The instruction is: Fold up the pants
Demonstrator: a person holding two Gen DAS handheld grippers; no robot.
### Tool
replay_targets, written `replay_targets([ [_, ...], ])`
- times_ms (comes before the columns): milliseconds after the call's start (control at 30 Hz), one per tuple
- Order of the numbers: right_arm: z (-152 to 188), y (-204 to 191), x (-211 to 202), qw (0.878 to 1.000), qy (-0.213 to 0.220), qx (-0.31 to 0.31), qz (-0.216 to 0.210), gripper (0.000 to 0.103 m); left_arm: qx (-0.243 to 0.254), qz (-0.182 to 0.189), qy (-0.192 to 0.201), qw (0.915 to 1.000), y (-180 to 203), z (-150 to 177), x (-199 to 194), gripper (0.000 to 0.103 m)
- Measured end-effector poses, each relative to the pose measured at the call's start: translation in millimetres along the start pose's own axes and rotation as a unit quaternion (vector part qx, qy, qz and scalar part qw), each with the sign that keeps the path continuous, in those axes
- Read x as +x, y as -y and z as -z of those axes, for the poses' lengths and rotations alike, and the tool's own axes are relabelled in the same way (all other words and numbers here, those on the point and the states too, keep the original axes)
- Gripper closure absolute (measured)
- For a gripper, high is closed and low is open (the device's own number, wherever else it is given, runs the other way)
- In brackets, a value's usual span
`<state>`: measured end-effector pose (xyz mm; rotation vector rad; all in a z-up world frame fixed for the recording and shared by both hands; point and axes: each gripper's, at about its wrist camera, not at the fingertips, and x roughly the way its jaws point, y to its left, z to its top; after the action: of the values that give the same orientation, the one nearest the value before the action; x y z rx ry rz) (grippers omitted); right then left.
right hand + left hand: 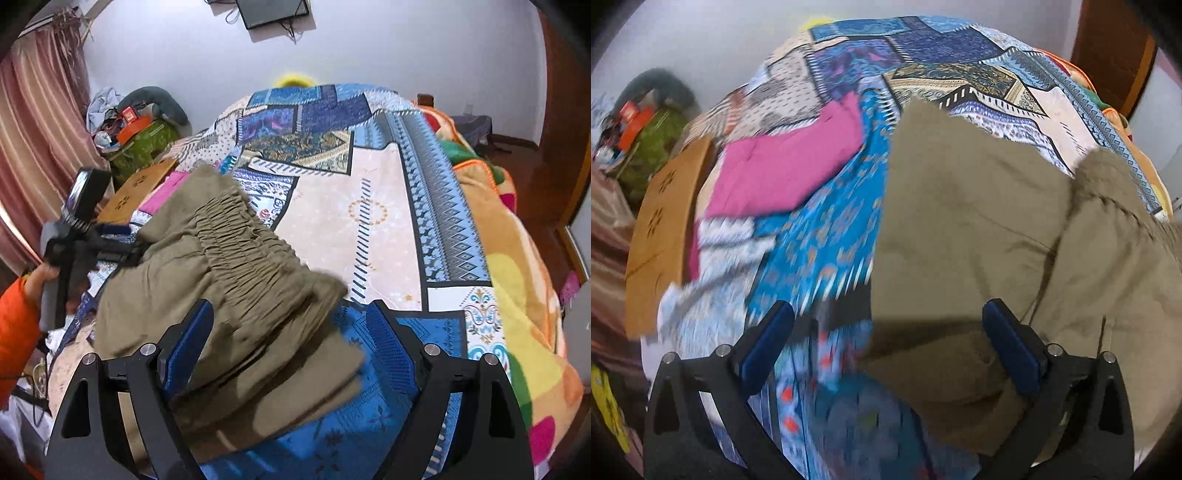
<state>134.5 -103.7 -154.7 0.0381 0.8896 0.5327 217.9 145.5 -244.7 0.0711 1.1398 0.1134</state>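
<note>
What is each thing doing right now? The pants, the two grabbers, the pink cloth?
Olive pants: folded in layers, lying on the bedspread.
Left gripper: fingers wide open, nothing held.
Right gripper: fingers open around the pants' edge, not pinching.
Pink cloth: folded, lying flat.

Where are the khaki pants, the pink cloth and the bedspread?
Khaki pants (240, 236), right wrist view, on the gathered waistband.
Pink cloth (783, 170), left wrist view, its middle.
Bedspread (332, 221), right wrist view, a bare cream patch.
</note>
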Motion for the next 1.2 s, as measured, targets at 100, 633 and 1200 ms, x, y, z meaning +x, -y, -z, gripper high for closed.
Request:
replay_targets([
  [100, 5, -6, -9, 1.0, 0.005, -0.005, -0.004, 0.021, -0.01, 0.01, -0.001, 0.9999, 2, 28, -17, 0.0],
  [633, 48, 8, 7, 0.999, -0.038, -0.011, 0.002, 0.052, -0.078, 0.021, 0.022, 0.9965, -28, 114, -54, 0.0],
  [1200, -12, -24, 8, 0.996, -0.007, -0.076, -0.041, 0.052, 0.014, 0.077, 0.11, 0.9909, 43, 15, -103, 0.009],
])
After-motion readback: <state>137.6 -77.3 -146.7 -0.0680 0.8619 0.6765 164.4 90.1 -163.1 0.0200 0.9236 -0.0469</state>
